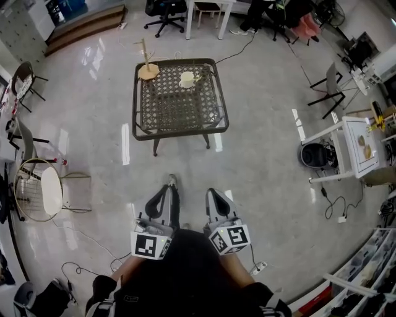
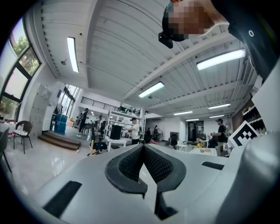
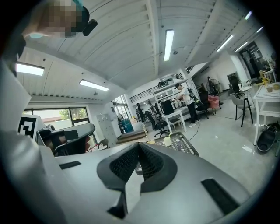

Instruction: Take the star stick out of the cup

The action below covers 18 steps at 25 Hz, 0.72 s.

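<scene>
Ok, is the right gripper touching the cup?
Apart. The head view shows the right gripper well short of the table, with floor between it and the cup.

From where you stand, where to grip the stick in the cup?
Take the stick by its shaft above the rim of the cup, coming from above, since the cup wall blocks any lower hold. It seems to lean right, but it's too small to be sure.

A glossy pale floor (image 1: pixel 266 155) reflected light. A dark wicker table (image 1: pixel 179 134) stood mid-room, a black office chair (image 1: pixel 164 11) beyond it. Strip lights (image 2: pixel 72 53) ran along the ribbed white ceiling (image 2: pixel 118 43).
</scene>
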Motion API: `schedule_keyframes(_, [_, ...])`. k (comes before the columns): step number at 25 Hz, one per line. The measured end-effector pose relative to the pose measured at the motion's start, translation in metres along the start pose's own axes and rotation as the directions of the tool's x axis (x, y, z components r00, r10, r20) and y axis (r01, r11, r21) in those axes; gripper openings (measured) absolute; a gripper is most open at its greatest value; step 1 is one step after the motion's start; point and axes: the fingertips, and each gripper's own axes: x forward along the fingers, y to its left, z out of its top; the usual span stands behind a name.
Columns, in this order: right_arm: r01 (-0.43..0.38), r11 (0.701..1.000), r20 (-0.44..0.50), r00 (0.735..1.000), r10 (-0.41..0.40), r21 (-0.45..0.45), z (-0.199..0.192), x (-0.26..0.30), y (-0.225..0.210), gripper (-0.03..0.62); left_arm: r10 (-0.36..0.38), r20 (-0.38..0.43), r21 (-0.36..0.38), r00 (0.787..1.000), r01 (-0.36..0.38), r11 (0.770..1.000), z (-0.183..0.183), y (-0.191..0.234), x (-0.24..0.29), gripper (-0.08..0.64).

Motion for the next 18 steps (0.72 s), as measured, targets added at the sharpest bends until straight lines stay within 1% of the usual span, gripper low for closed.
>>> schedule_keyframes(5, [0.027,1.000,-0.004,1.000,-0.027,-0.006,0.031,0.078,-0.024,0.005,-0.012,0.013,-0.004,1.000,0.012,1.000,0.013,0.053,0.077,0.015])
schedule_keyframes(9, [0.048,0.999,-0.012,0.999,-0.048,-0.014,0.057,0.146,-0.039,0.005,-0.038,0.008,-0.031,0.999,0.038,0.999,0.023,0.095,0.139,0.015])
schedule_keyframes(12, [0.069,0.998,-0.021,0.997,-0.069,-0.012,0.070,0.196,-0.054,0.005,-0.046,0.021,-0.051,0.999,0.047,0.998,0.029,0.126,0.182,0.015])
schedule_keyframes(16, [0.099,0.995,-0.031,0.995,-0.099,0.010,0.074,0.245,-0.075,0.005,-0.049,0.016,-0.040,0.999,0.050,0.998,0.027,0.156,0.218,0.015])
schedule_keyframes(18, [0.114,0.993,-0.044,0.993,-0.113,0.026,0.076,0.266,-0.085,0.005,-0.037,0.015,-0.061,0.999,0.037,0.997,0.025,0.169,0.231,0.015])
